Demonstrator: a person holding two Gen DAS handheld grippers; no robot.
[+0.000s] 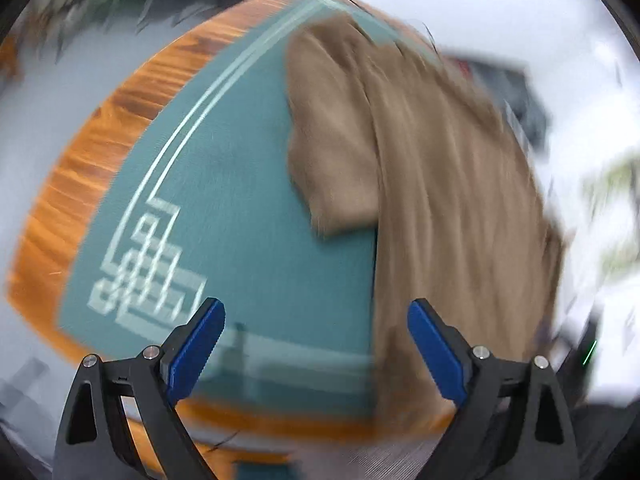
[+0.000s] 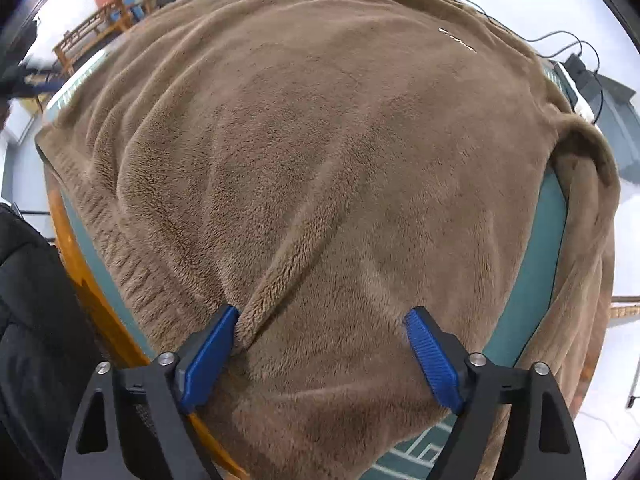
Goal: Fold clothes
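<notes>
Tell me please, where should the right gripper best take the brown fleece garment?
Probably the raised ridge of the brown fleece garment, beside the open right gripper. Come from above, jaws across the ridge: it stands up from the cloth; the rest lies flat.

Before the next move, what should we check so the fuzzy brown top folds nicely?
1. Right hand-held gripper open: ok, nothing pinched.
2. Left hand-held gripper open: ok, nothing between its fingers.
3. Brown top spread flat: not ok, a ridge rises by the right gripper's finger.
4. Sleeve on the green mat: ok.
5. Other edge on the table: not ok, it hangs over the side.
6. Collar position: cannot tell.
</notes>
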